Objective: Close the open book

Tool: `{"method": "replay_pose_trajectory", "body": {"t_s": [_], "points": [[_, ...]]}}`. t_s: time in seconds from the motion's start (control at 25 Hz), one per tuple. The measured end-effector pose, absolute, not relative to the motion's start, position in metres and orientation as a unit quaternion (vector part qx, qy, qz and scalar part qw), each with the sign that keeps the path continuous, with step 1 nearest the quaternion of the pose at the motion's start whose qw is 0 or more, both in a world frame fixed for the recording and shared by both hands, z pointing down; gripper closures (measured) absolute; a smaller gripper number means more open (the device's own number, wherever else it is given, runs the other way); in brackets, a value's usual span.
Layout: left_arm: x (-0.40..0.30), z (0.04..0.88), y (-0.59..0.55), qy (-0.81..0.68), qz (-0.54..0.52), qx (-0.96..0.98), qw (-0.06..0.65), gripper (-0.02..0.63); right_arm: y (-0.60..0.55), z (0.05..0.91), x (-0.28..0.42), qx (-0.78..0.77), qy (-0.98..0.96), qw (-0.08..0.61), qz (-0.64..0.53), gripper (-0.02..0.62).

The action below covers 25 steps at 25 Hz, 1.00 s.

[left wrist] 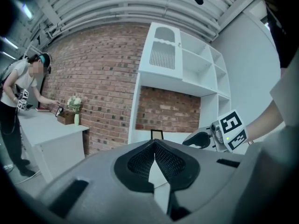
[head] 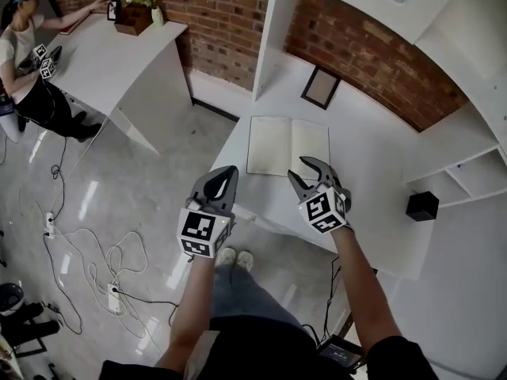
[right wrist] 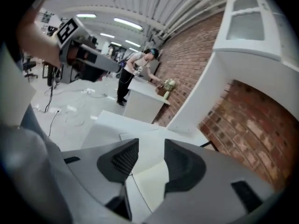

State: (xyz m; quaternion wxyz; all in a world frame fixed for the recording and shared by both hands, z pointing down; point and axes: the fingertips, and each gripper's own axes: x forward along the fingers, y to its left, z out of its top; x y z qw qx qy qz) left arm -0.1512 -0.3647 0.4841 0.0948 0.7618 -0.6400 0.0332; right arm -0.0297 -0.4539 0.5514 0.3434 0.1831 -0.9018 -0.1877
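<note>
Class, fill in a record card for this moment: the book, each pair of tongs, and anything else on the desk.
book: open, lying flat on white desk
left tongs: shut, empty, by desk's near left edge
right tongs: open, empty, above book's near right corner
picture frame: behind book, by brick wall
black cube: right of book
task: not yet done

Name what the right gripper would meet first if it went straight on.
Probably the open book: the right gripper points down at its page, jaws apart with nothing between; depth is unclear.
</note>
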Motion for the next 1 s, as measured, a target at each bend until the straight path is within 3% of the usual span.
{"method": "replay_pose_trajectory", "body": {"t_s": [0.44, 1.0], "points": [[-0.171, 0.522, -0.337, -0.655, 0.049, 0.742, 0.133, 0.597, -0.437, 0.654, -0.06, 0.058, -0.808, 0.486, -0.329, 0.428], [-0.185, 0.548, -0.323, -0.662, 0.055, 0.73, 0.16, 0.597, -0.443, 0.69, -0.074, 0.065, -0.749, 0.53, -0.393, 0.43]]}}
